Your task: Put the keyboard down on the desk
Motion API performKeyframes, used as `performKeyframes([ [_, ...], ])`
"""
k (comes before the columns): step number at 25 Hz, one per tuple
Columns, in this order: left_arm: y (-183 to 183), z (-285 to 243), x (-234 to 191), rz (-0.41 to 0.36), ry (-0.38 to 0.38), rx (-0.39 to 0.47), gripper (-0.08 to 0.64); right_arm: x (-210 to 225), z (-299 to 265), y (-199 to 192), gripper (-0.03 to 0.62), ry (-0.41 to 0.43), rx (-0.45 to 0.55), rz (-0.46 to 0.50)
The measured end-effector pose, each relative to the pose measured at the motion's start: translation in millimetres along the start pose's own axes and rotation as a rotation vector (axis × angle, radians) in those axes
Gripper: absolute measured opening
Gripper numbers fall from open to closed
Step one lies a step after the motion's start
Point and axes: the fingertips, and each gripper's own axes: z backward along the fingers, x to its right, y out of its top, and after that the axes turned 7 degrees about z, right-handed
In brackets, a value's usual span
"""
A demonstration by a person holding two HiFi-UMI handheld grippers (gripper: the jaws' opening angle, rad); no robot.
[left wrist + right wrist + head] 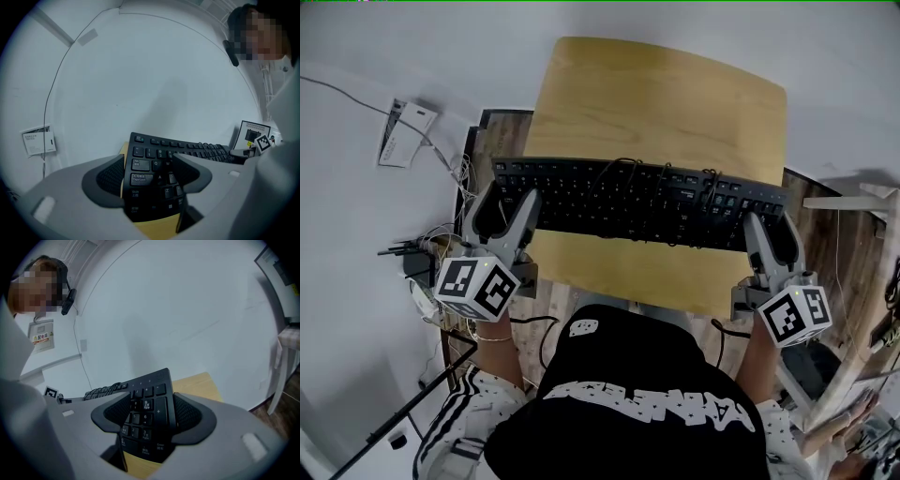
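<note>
While I stand at the near edge of the light wooden surface (656, 94), the black keyboard (642, 202) stretches across the middle of it, from left to right in the head view. Its left end reaches past the surface's left edge, and its right end comes about level with the right edge. I cannot tell whether it lies flat or hangs just above the wood. A black cable (623, 169) is looped in coils on top of the keys, mostly along the far rows.

My left tool (504, 214) is at the keyboard's left end. In the left gripper view its jaws stand apart with the Caps Lock and Shift corner between them. A sliver of yellow wood shows between the left-hand pad (110, 180) and the keyboard's edge, and the other jaw lies over the letter keys. My right tool (769, 242) is at the right end. In the right gripper view its jaws are also spread, with the number pad between them and the keyboard's outer edge just beside the right-hand pad (187, 416). I see neither tool squeezing the keyboard.

At the left of the head view a white card (405, 131) hangs on the white wall, and a tangle of wires (441, 248) sits lower down. Wood flooring (834, 234) shows at the right.
</note>
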Motion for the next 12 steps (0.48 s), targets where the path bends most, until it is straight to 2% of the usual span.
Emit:
performKeyframes([
  [12,-4.2,-5.3,-0.8,0.004,0.006,-0.055,0.301,3.8,-1.2,-6.1,0.29,-0.012,-0.037,-0.031],
])
